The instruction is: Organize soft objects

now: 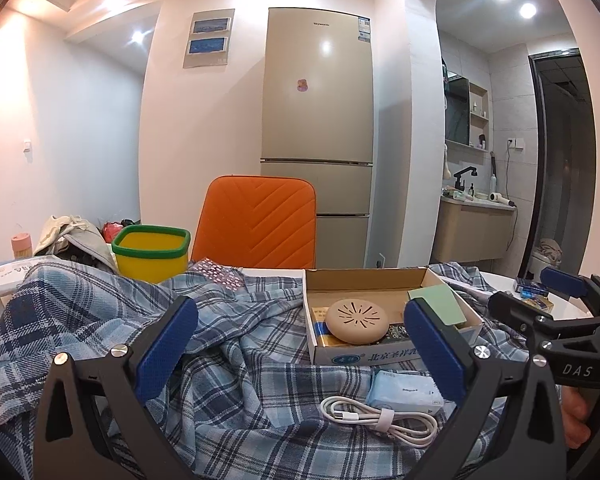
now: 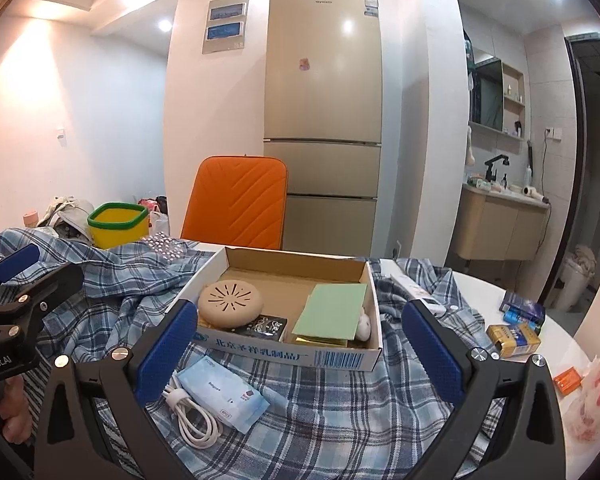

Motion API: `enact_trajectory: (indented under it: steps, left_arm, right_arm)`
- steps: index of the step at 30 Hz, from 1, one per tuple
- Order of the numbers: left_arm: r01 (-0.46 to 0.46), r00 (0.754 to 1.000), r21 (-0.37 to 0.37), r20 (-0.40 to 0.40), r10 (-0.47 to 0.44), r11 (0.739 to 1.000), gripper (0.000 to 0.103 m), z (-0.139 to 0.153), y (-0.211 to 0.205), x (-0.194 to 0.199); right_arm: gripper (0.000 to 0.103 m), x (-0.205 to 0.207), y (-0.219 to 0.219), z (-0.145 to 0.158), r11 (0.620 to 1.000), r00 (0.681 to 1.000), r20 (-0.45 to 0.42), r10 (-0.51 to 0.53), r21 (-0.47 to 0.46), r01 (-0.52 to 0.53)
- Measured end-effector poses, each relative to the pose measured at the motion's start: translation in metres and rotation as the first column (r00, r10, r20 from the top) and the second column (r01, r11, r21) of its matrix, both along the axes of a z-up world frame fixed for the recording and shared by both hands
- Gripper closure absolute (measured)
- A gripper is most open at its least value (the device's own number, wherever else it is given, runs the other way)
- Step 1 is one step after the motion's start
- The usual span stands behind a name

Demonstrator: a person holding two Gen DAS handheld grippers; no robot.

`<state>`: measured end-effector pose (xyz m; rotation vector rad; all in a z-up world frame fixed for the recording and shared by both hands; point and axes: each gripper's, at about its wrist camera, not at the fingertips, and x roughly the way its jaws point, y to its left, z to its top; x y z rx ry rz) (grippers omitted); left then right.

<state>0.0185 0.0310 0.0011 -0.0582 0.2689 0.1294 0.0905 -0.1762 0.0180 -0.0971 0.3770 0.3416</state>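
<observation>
A crumpled blue plaid shirt (image 1: 112,320) lies spread over the white table (image 2: 480,292), with an open cardboard box (image 2: 340,268), a tissue pack (image 2: 224,394) and a coiled white cable (image 2: 196,420) resting on top of it. Both the left gripper (image 1: 300,348) and the right gripper (image 2: 296,350) hover just above the cloth with jaws spread wide, gripping nothing. A yellow tub (image 1: 152,254) stands at the shirt's far left edge.

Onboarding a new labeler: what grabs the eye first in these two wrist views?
The blue plaid shirt rumpled across the whole table, with an open cardboard box sitting on it. Behind it stand an orange chair and a yellow bin with a green rim at far left. Both the left gripper and the right gripper are wide open, holding nothing.
</observation>
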Motion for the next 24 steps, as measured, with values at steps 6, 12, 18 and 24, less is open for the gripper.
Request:
enact_trajectory:
  steps: [6,12,18,24]
  left_arm:
    - [-0.005,0.999,-0.017,-0.034,0.004,1.0,0.0,-0.002,0.004,0.006]
    - [-0.027,0.998,-0.028,-0.057,0.025,0.999,0.0,-0.004,0.008,0.009]
    - [-0.039,0.996,-0.046,-0.088,0.035,0.998,0.0,-0.006,0.014,0.014]
    - [-0.035,0.995,-0.069,-0.101,0.028,0.997,0.0,-0.005,0.018,0.015]
  right_arm:
    - [0.0,0.007,0.003,-0.005,1.0,0.999,-0.051,0.015,-0.014,-0.016]
    - [0.0,0.025,-0.002,-0.004,0.999,0.988,-0.151,0.041,0.002,-0.041]
    - [0.001,0.036,0.017,-0.012,0.991,0.947,-0.295,0.126,-0.015,-0.137]
    - [0.019,0.049,0.04,-0.028,0.973,0.866,-0.454,0.21,0.008,-0.231]
